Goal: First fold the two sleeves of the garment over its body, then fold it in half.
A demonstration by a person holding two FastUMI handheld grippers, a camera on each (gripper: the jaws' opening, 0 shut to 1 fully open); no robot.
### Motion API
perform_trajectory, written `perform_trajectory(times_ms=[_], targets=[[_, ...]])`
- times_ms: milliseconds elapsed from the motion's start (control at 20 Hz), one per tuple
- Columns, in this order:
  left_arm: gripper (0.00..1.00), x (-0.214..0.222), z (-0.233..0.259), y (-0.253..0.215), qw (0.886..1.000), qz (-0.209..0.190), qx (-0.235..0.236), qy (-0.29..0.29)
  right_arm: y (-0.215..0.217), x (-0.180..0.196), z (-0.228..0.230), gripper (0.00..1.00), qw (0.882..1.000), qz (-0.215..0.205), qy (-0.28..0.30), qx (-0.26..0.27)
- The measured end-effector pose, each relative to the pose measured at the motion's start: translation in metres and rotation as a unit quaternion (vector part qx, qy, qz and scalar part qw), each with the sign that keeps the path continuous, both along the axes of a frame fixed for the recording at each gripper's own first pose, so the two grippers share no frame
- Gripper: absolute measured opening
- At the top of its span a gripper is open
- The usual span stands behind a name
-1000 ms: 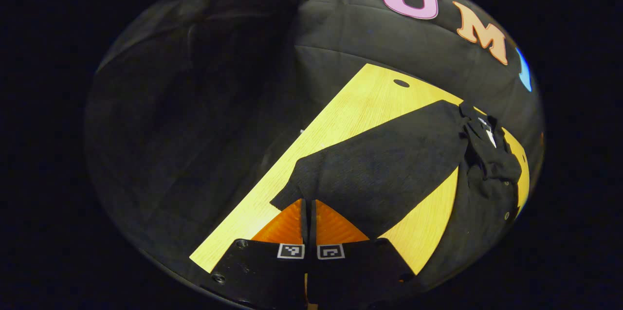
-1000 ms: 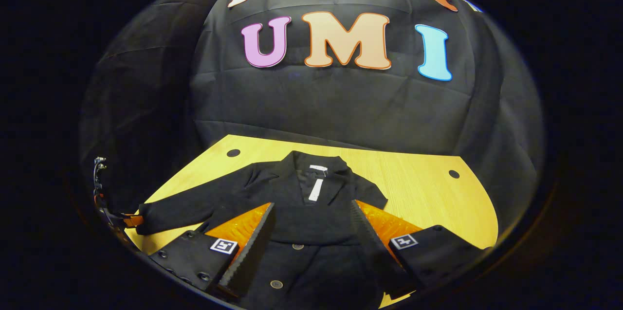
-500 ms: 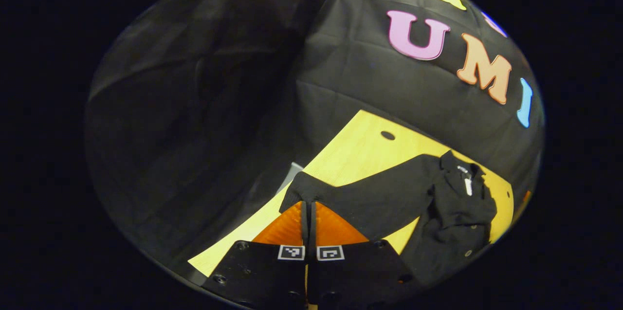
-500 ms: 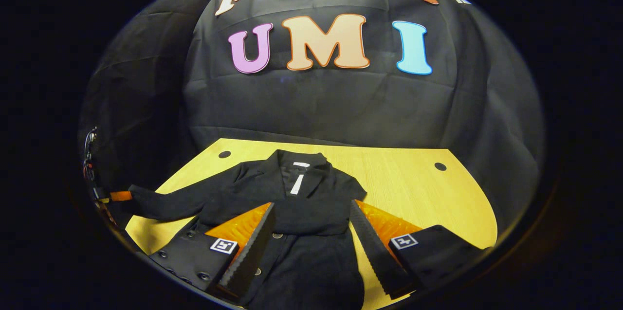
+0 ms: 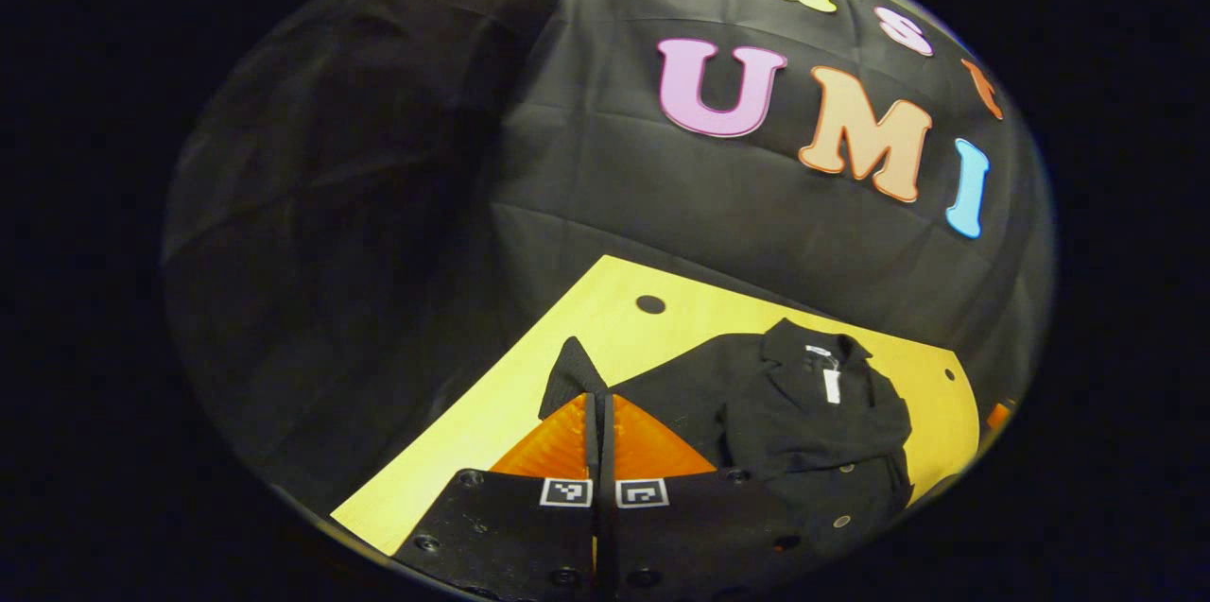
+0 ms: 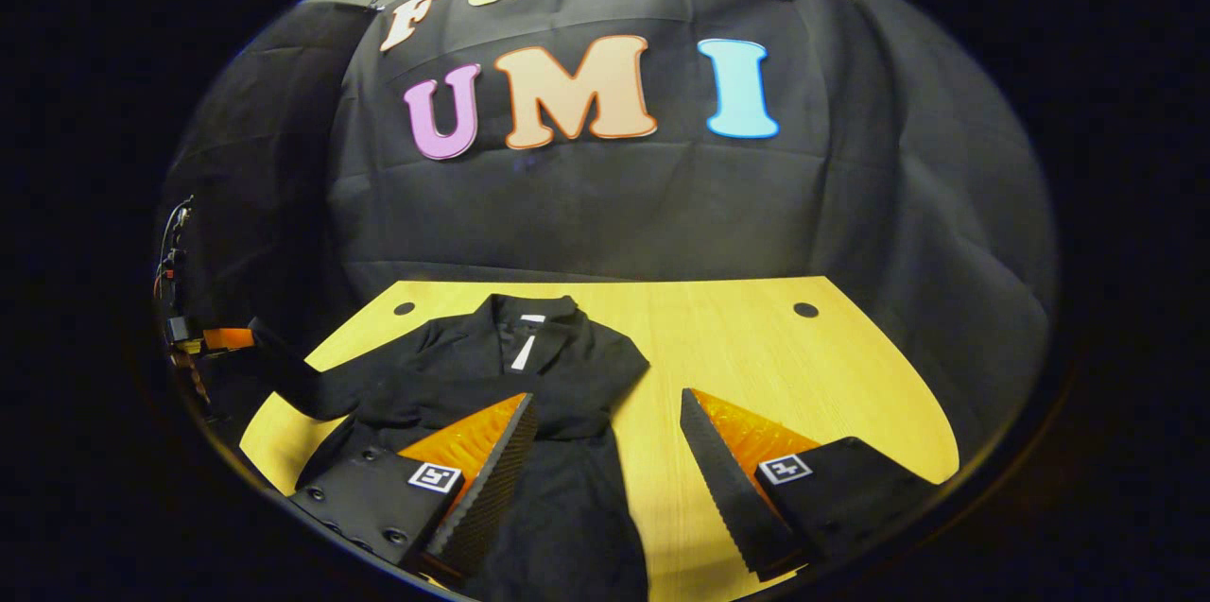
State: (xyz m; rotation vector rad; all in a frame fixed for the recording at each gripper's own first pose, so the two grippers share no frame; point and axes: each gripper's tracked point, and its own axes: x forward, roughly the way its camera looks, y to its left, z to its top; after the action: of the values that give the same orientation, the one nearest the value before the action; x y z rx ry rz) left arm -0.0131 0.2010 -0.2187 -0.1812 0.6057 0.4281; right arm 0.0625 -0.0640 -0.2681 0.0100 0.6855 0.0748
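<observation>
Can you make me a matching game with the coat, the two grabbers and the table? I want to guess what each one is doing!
Things:
1. left gripper
2. right gripper
3. black coat
4. wooden table

States:
A. lies on the table, collar toward the wall
B. open, holding nothing
C. yellow, with small dark holes
D. shut on the coat's sleeve, lifting its end

Pairs: 1-D, 2-B, 3-A, 4-C

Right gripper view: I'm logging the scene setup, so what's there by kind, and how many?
Black buttoned coat: 1
Yellow wooden table with round holes: 1
Handheld grippers: 2, right gripper with open jaws, left gripper pinching the coat's sleeve
Total: 4
</observation>
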Motion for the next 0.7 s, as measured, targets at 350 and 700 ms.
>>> perform_trajectory(times_ms=[350,700], targets=[[0.00,0.056,0.014,-0.076,0.996,-0.084,0.013,-0.011,-0.051,-0.018,0.004,0.98,0.999,-0.041,-0.006,0.013],[0.00,0.106,0.009,-0.164,0.987,-0.158,0.002,-0.013,-0.102,-0.037,0.009,0.98,0.997,-0.077,-0.011,0.013]])
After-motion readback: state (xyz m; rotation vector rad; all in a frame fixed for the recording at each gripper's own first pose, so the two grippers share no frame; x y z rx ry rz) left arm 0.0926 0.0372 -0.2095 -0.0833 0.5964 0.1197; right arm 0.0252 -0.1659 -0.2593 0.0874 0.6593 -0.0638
